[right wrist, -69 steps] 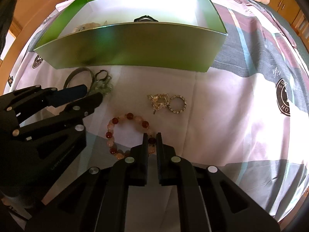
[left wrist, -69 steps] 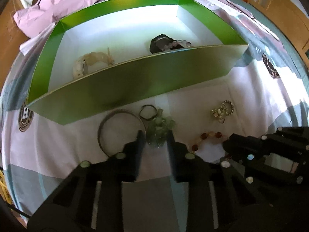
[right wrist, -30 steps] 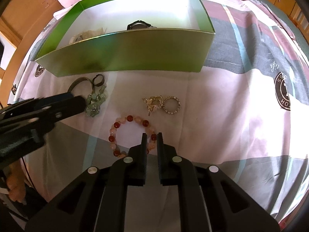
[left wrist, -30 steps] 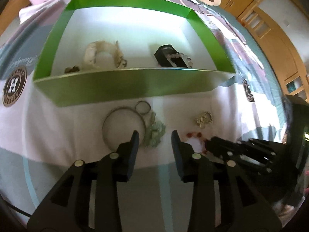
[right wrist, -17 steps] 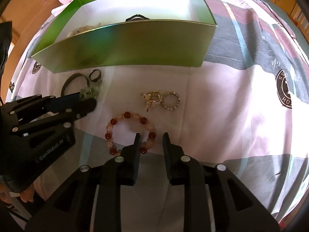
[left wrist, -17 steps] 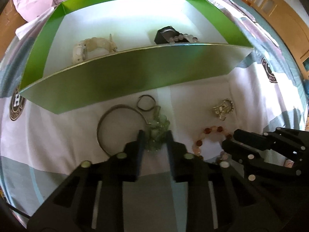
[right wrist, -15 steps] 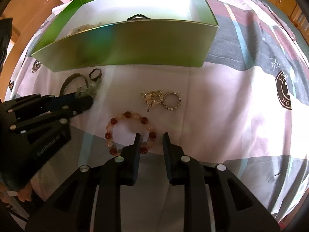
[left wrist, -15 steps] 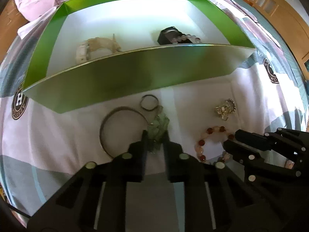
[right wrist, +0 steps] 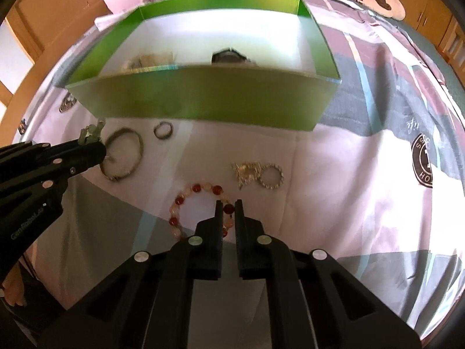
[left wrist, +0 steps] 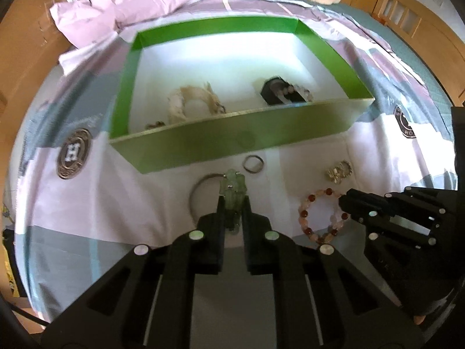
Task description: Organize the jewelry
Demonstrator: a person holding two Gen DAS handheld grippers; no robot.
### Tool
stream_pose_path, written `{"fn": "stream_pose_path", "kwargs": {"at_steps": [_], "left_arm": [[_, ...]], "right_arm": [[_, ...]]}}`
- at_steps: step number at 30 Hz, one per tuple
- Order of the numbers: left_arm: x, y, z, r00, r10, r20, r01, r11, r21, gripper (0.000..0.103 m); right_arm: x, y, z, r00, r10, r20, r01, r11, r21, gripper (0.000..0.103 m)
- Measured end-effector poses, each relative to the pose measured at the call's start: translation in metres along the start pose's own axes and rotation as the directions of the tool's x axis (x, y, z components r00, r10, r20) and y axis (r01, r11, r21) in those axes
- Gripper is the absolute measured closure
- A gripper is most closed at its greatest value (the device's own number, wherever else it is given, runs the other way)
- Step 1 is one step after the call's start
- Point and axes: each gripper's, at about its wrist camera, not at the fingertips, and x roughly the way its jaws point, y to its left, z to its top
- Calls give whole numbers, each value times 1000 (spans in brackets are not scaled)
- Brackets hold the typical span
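Bedsheet-covered bed (left wrist: pixel 87 209) carries all items. Left gripper (left wrist: pixel 232 203) jaws pinch pale green stone pendant (left wrist: pixel 232 186); shallow green cardboard box (left wrist: pixel 232 142) lies directly ahead. Right gripper (right wrist: pixel 228 209) jaws pinch red-and-pink beaded bracelet (right wrist: pixel 186 195).

The box (left wrist: pixel 232 142) stands on the bedspread (left wrist: pixel 87 203) at the far side, with a pale bracelet (left wrist: pixel 189 104) in its left part and a watch (left wrist: pixel 279 94) in its right part. Before the box, from left to right, lie a bangle (right wrist: pixel 123 157), a small ring (right wrist: pixel 163 130), a beaded bracelet (right wrist: pixel 200 206) nearer the viewer, and a chain ornament (right wrist: pixel 247 171) touching a studded ring (right wrist: pixel 271 176). A pillow (left wrist: pixel 130 3) lies behind the box to the left.
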Motion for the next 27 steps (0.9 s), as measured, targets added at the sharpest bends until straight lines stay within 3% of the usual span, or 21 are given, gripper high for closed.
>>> {"fn": "stream_pose_path", "kwargs": {"at_steps": [8, 18, 22, 27], "left_arm": [[-3, 2, -1, 999, 45, 12, -45, 999, 3, 92], [-3, 18, -8, 1000, -17, -17, 16, 998, -58, 92], [-2, 28, -5, 999, -37, -20, 35, 994, -102, 92], [-1, 38, -3, 998, -52, -25, 48, 989, -142, 92]], "right_arm": [[-10, 0, 8, 998, 33, 56, -33, 999, -12, 95], [-31, 3, 10, 988, 138, 73, -135, 990, -37, 95], [-43, 2, 10, 971, 219, 95, -218, 976, -25, 95], [-47, -3, 12, 979, 170, 110, -169, 985, -18, 95]]}}
